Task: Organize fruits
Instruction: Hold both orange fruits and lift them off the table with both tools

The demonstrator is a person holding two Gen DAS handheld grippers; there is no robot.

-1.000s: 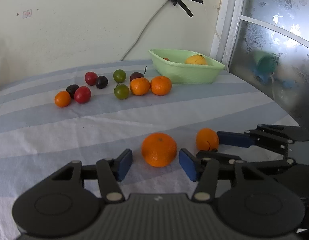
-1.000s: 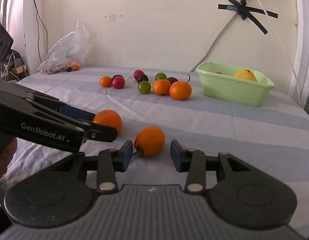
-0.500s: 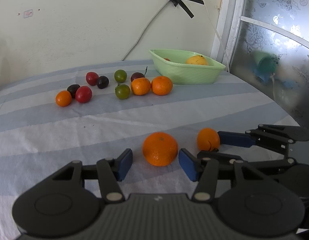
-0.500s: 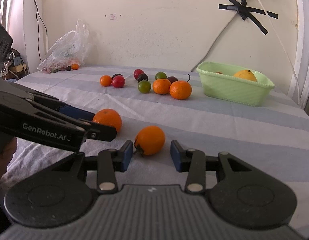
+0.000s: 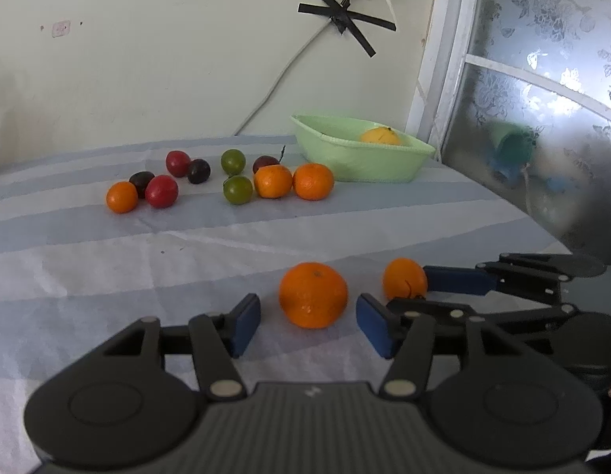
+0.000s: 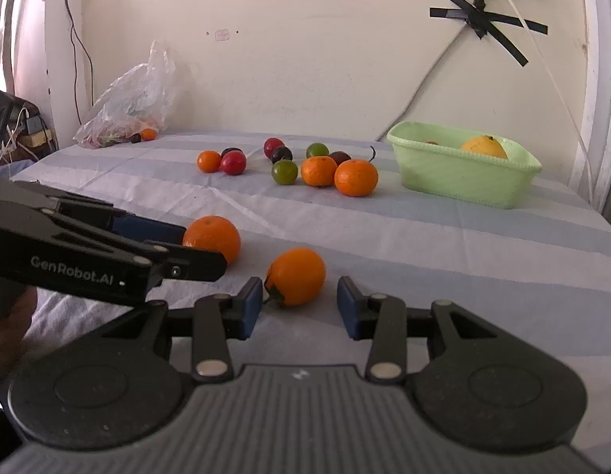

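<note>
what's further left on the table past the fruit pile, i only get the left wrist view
observer: A clear plastic bag lies at the far left corner of the table, against the wall, with some fruit inside.
operator: is the right hand-held gripper gripping that small orange yet
observer: No. The small orange sits on the cloth between its pads, with a clear gap on the right pad's side.
operator: anything in the green basin besides the yellow fruit
observer: Yes, a small reddish thing just peeks over the rim, left of the yellow fruit.
</note>
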